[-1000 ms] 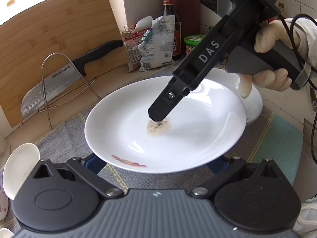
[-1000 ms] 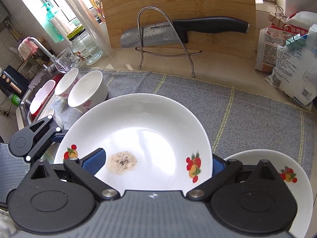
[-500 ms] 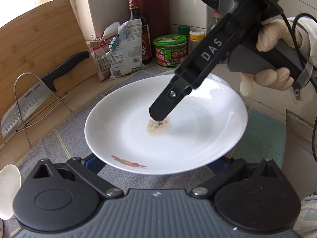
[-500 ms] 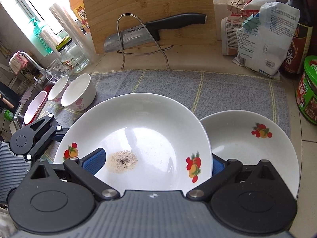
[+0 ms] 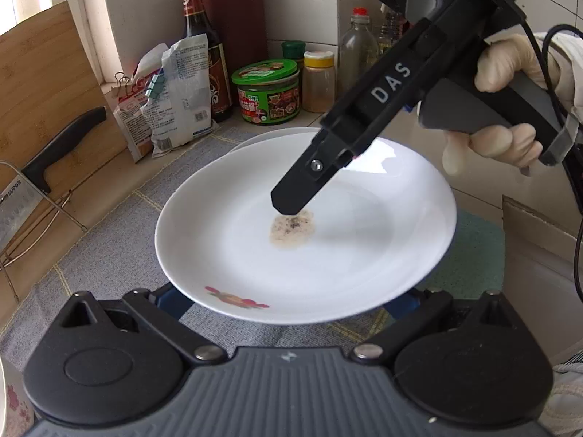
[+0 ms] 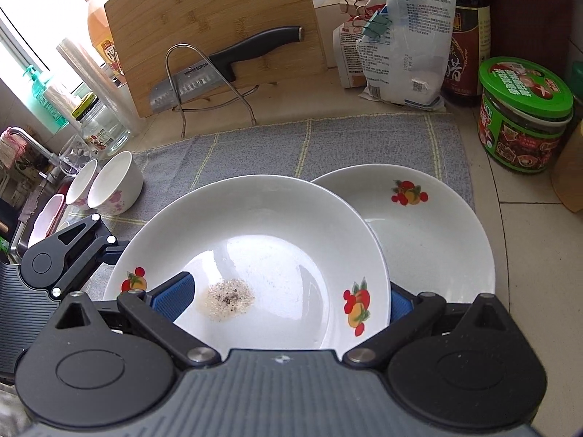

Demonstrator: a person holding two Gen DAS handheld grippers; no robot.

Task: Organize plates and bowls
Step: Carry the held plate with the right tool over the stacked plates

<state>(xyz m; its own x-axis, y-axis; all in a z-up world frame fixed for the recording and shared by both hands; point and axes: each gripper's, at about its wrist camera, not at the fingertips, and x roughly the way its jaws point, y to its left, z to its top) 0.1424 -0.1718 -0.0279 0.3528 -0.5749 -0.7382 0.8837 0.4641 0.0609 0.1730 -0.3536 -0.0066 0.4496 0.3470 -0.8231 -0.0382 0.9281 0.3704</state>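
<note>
Kitchen counter: we pinch soiled plate point(image 6: 262, 240) with right gripper point(image 6: 288, 302) above grey mat point(image 6: 328, 142); left gripper point(image 5: 288, 304) grip unclear; cutting board point(image 6: 215, 29) upper left.

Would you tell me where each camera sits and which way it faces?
Left wrist: on the left hand-held gripper, facing corner jars across the soiled plate; shows its fingers, the right hand-held gripper, a gloved hand.
Right wrist: on the right hand-held gripper, facing the cutting board and bowls; shows its fingers.
Shared: the plate, knife, green-lidded jar.
</note>
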